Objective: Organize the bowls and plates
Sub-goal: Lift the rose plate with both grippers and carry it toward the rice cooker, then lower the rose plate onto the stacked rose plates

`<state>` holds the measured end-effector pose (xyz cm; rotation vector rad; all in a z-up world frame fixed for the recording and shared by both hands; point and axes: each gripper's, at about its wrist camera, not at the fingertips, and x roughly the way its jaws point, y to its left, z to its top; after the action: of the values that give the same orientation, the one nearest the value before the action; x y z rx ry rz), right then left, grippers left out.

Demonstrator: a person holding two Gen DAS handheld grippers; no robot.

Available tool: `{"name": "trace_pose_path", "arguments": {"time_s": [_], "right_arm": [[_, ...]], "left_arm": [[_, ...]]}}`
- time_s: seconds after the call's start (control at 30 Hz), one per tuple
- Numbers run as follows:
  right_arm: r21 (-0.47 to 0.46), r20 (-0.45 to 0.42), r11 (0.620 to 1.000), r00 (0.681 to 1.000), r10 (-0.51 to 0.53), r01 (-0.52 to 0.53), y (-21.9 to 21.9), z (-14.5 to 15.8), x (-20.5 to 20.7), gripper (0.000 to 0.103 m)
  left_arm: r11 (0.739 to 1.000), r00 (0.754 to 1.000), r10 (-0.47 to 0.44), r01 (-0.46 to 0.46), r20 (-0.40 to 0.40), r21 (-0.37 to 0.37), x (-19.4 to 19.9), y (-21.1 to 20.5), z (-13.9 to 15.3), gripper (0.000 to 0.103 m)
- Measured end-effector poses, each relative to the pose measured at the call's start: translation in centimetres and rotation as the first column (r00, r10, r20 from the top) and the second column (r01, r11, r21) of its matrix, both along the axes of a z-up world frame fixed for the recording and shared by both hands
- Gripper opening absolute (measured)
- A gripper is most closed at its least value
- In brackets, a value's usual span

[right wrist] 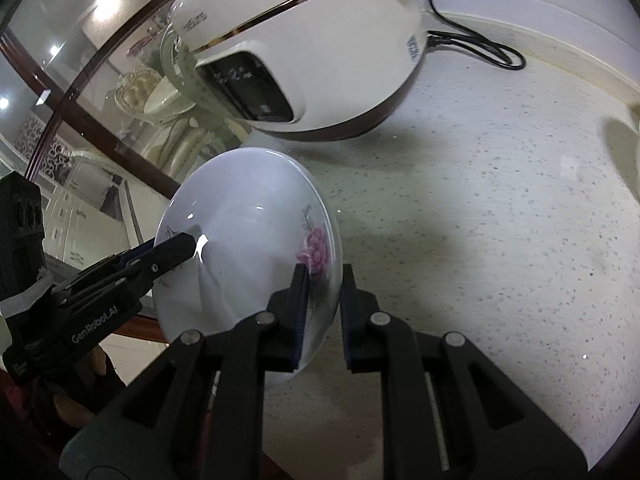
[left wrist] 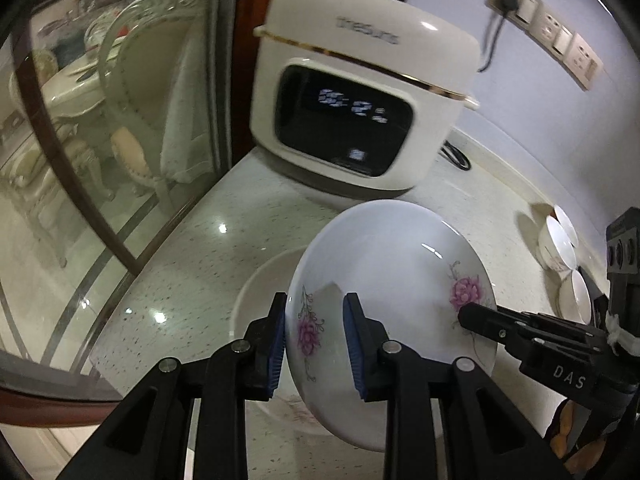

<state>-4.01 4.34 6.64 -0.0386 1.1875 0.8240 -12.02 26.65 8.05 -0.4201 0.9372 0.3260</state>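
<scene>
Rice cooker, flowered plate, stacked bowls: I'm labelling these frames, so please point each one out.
Rice cooker [left wrist: 352,128], left wrist view, on its dark display panel.
Flowered plate [right wrist: 248,216], right wrist view, on its bare white centre.
Stacked bowls [left wrist: 558,246], left wrist view, on the inside of one bowl.

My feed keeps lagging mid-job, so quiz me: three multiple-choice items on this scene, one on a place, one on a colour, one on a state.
1. What lies under the held plate?
A. another plate
B. the cooker
C. a bowl

2. The flowers on the held plate are:
A. blue
B. pink
C. yellow

3. The plate is gripped by:
A. the left gripper only
B. neither gripper
C. both grippers

Answers:
1 A: a second plate rests on the counter beneath it.
2 B: pink blooms mark its rim.
3 C: the left gripper and the right gripper clamp opposite rims.
</scene>
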Motion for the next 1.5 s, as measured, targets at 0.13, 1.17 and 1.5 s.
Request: {"name": "trace_pose_path", "arguments": {"time_s": [0.13,1.17,1.5], "right_arm": [[-0.021,0.001,0.999,0.999,0.037,-0.037,1.6,-0.3,-0.3,0.018],[-0.136,-0.050,0.981,0.990,0.131,-0.137,6.2,-3.4,-0.5,0.026],[-0.175,0.033,0.973,0.987,0.156,-0.148,6.2,-1.8,-1.5,0.034]], "left_arm": [[0.999,0.999,0.037,-0.037,-0.015,-0.009,-0.4,1.3,-0.7,0.028],[1.000,0.992,0.014,-0.017,-0.129,-0.019,-0.2,3.4,-4.4,0.028],[1.000,0.990,0.006,-0.005,-0.138,0.008,0.1,3.5,-4.4,0.032]]}}
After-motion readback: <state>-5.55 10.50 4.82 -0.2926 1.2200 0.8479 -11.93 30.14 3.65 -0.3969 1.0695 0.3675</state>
